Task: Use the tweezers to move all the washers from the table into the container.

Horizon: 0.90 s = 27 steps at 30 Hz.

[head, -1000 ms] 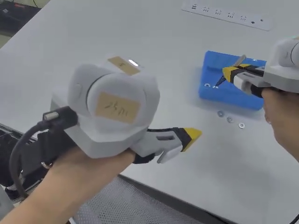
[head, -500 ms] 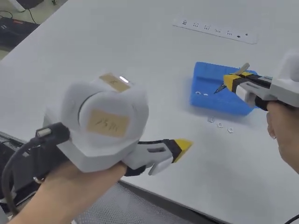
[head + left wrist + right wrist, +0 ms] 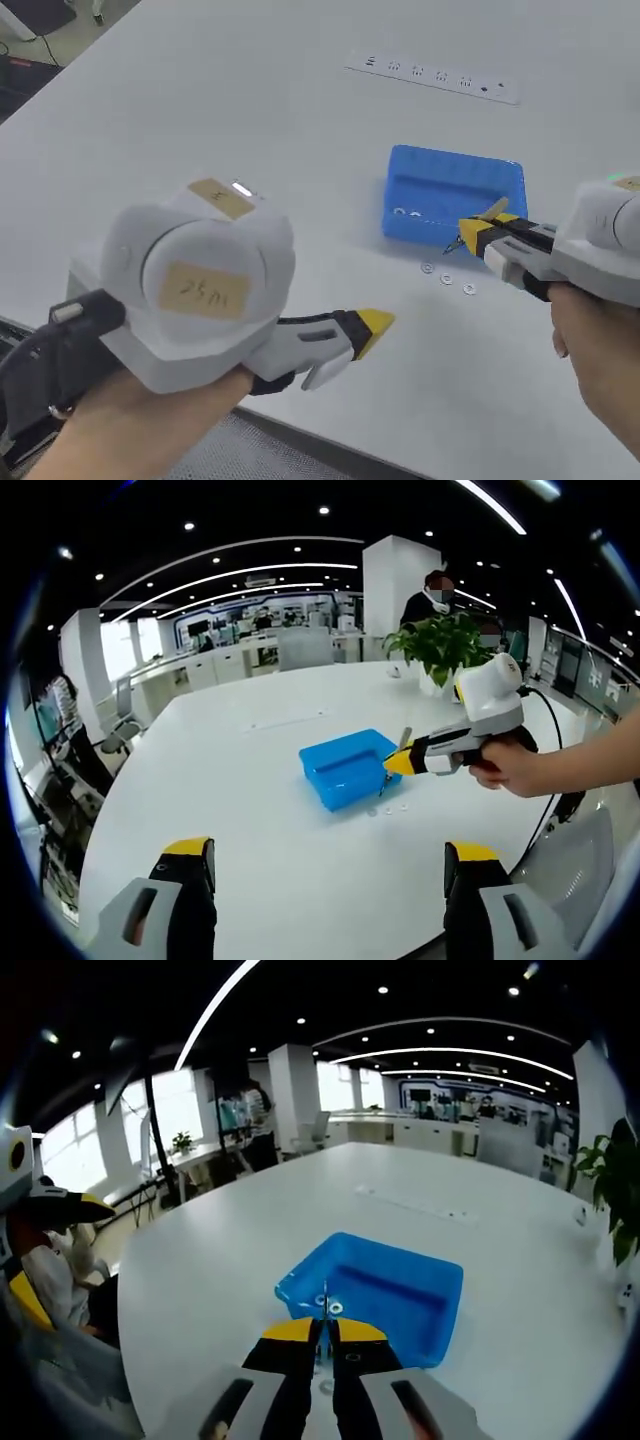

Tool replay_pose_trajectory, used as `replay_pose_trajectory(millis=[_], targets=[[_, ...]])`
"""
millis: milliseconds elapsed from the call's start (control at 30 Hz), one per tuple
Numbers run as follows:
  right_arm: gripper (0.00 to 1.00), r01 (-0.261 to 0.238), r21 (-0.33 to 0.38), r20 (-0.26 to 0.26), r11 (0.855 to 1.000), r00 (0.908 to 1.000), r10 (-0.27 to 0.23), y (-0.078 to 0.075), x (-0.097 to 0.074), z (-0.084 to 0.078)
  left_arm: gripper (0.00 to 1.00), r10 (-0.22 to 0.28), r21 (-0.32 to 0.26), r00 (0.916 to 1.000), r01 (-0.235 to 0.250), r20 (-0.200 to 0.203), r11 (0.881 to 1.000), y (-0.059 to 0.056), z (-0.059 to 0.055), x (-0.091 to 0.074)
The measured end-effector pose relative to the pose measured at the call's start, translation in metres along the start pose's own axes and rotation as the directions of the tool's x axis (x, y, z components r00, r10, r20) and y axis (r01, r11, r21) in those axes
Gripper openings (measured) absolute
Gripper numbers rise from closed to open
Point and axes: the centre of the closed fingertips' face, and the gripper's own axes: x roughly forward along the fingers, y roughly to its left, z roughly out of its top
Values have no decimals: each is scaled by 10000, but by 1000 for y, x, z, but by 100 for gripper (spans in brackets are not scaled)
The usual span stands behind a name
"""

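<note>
1. Right gripper (image 3: 470,238): the jaws are pressed together on the tweezers (image 3: 494,209), clamped between the yellow tips. In the right gripper view, the right gripper (image 3: 325,1332) shows the tweezers (image 3: 325,1298) projecting forward from the closed jaws.

2. Change from half a second ago: the tweezer points were then over the inside of the container (image 3: 455,185). They are now at its near wall, above the desk (image 3: 200,90), and close to the loose washers. Whether the points carry a washer cannot be determined.

3. Washers: three washers (image 3: 446,279) lie in a short row on the desk, just beside the near wall of the container. Their arrangement is unchanged. Two further ones rest inside the container against its left wall.

4. Left gripper (image 3: 375,325): it remains above the near edge of the desk, well apart from the container. In the left gripper view, the left gripper (image 3: 330,848) has its jaws spread wide with nothing between them. The same view shows the right gripper (image 3: 400,763) at the container (image 3: 345,765).

5. A power strip (image 3: 432,77) lies near the far edge of the desk, beyond the container.
</note>
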Motion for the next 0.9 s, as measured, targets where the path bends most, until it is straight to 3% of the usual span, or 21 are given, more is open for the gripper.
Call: replay_pose_trajectory(millis=[167,367,467,900], targets=[[3,-53,242,-112,9997,9999,55,0,9,-7,97,24,-71,10000,-23,90,10000,1,3,3],[3,-83,394,-359,9992,9993,97,3,18,-18,97,-155,31,9997,155,-176,9999,4,-7,10],[3,-39,250,-498,9997,9987,51,4,21,-21,97,-171,-188,9996,167,-212,9997,8,-10,11],[3,-2,303,-387,9995,9993,14,2,21,-20,97,-112,-252,9997,107,-206,9996,12,-11,14]])
